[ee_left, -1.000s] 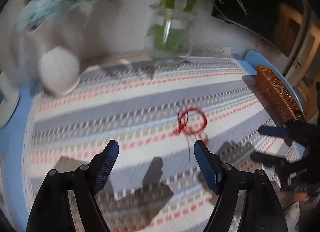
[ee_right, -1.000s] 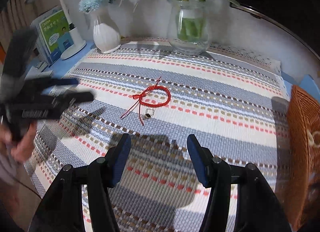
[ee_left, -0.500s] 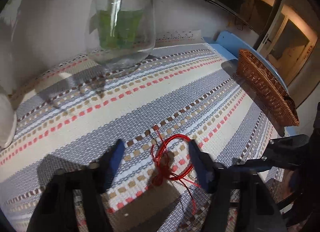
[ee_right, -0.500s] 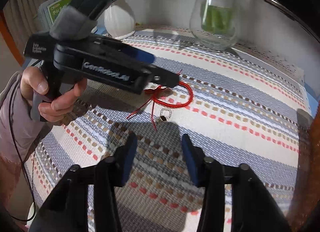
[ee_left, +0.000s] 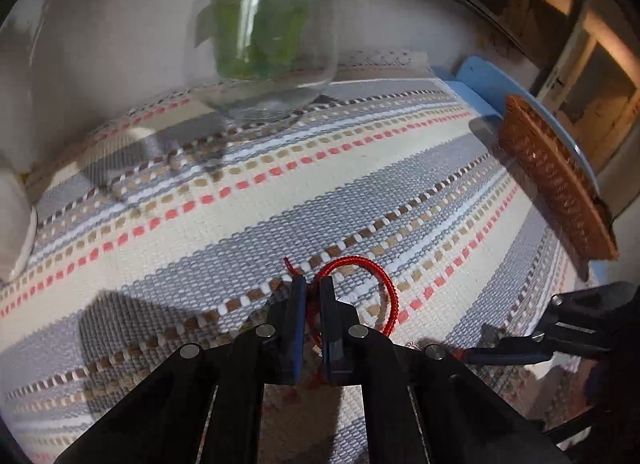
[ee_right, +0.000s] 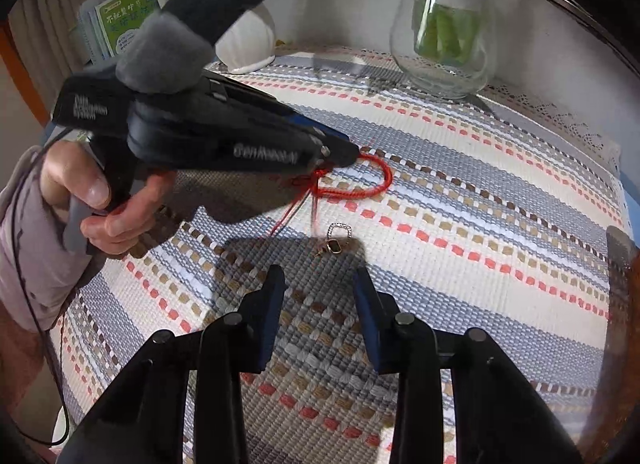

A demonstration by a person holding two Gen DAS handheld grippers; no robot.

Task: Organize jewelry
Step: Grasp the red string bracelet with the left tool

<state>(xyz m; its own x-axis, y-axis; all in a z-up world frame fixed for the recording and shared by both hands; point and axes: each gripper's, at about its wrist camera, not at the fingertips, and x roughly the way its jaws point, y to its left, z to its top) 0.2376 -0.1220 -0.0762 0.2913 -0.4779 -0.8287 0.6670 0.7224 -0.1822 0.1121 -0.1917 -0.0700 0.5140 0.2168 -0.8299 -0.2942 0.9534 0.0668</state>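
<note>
A red cord bracelet (ee_left: 386, 288) lies on the striped woven mat (ee_left: 240, 223). My left gripper (ee_left: 313, 288) is shut on the cord at the knotted end of the loop, fingertips down on the mat. The right wrist view shows that same gripper (ee_right: 348, 155) from the side, pinching the bracelet (ee_right: 380, 179) with its loose tails trailing. A small gold earring with a dark stone (ee_right: 338, 242) lies just ahead of my right gripper (ee_right: 319, 284). Its jaws are closing, with nothing between the pads. The right gripper's tips (ee_left: 500, 348) also show at the right of the left wrist view.
A glass vase of green stems (ee_right: 444, 27) stands at the back of the mat, a white vase (ee_right: 248, 43) and a green-covered book (ee_right: 120, 19) at the back left. A brown wicker basket (ee_left: 556, 179) sits at the mat's right edge. A person's hand (ee_right: 92, 199) holds the left gripper.
My left gripper came down onto the bracelet and shut on its knotted end. My right gripper sank toward the earring and its jaws narrowed.
</note>
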